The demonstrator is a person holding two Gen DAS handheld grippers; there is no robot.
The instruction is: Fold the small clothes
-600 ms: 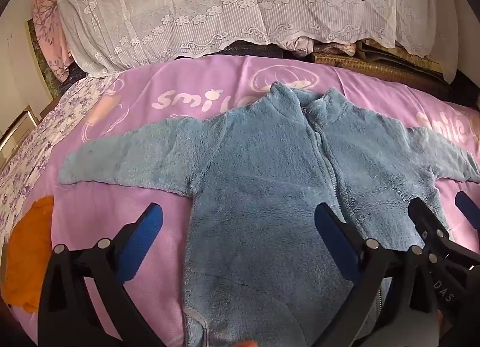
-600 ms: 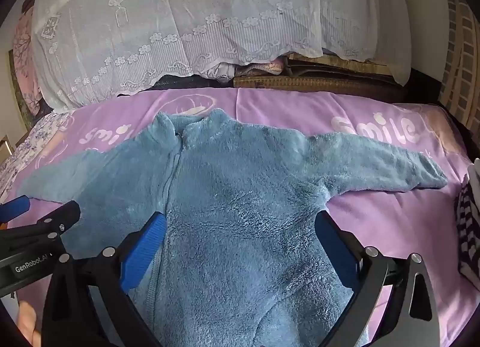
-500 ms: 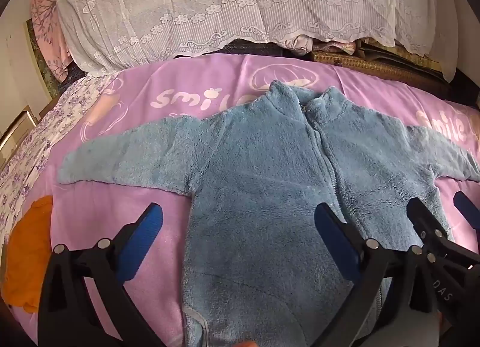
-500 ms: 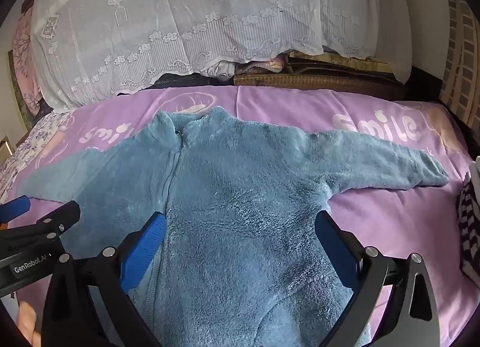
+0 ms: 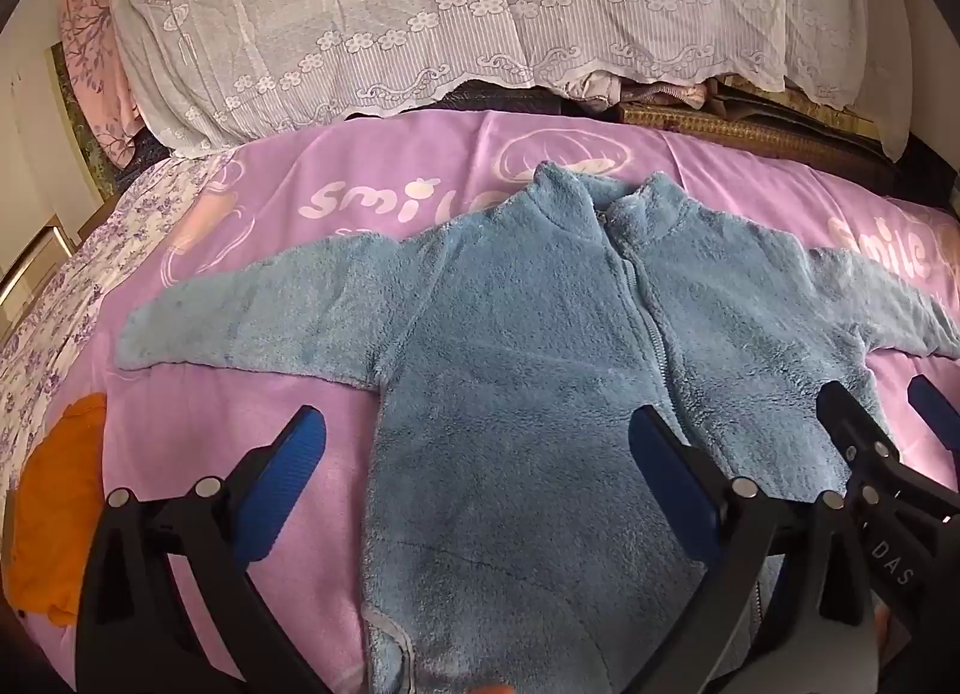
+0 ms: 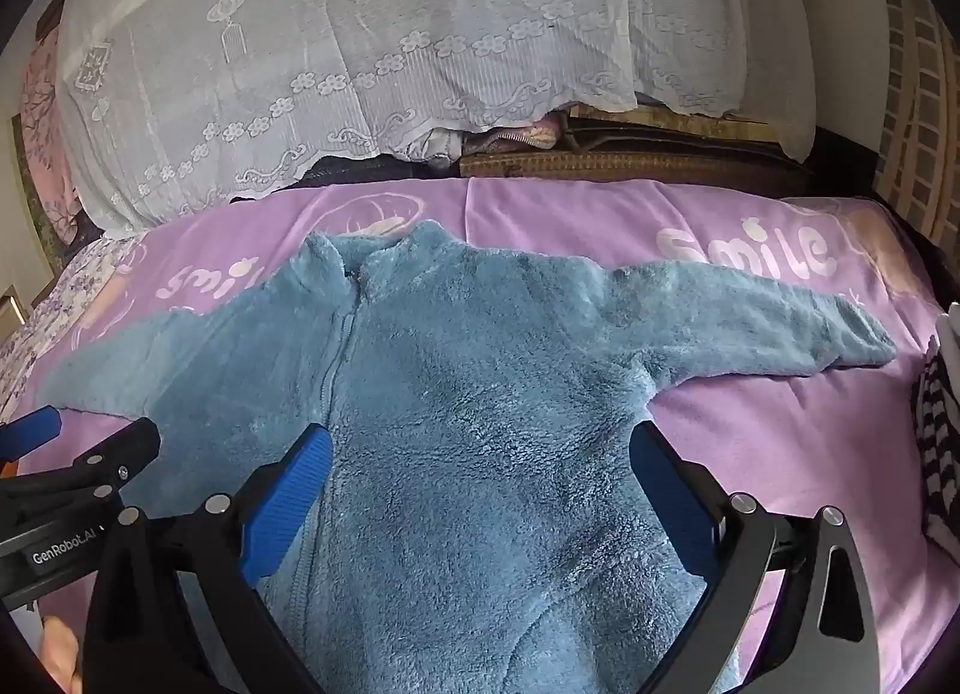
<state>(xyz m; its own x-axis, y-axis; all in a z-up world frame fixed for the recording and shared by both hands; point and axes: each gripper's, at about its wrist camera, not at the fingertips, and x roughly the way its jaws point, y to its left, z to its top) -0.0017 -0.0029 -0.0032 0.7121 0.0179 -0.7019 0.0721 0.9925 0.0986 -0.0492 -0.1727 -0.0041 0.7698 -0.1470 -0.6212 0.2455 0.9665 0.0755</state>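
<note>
A blue fleece zip-up suit (image 5: 516,370) lies flat, front up, on the pink "smile" bedspread (image 5: 384,171), both sleeves spread sideways. It also shows in the right wrist view (image 6: 480,406). My left gripper (image 5: 477,454) is open and empty above its left half. My right gripper (image 6: 480,460) is open and empty above its right half. The right gripper's fingers (image 5: 852,436) show at the right edge of the left wrist view, and the left gripper's fingers (image 6: 114,448) at the left edge of the right wrist view.
An orange garment (image 5: 54,508) lies at the bed's left edge. A black-and-white striped garment (image 6: 936,442) lies at the right edge. A pile under white lace cloth (image 5: 456,3) stands along the back. A floral sheet (image 5: 54,298) is on the left.
Both grippers have drifted slightly back toward me; the suit sits a little lower in the views. It has not moved on the bed.
</note>
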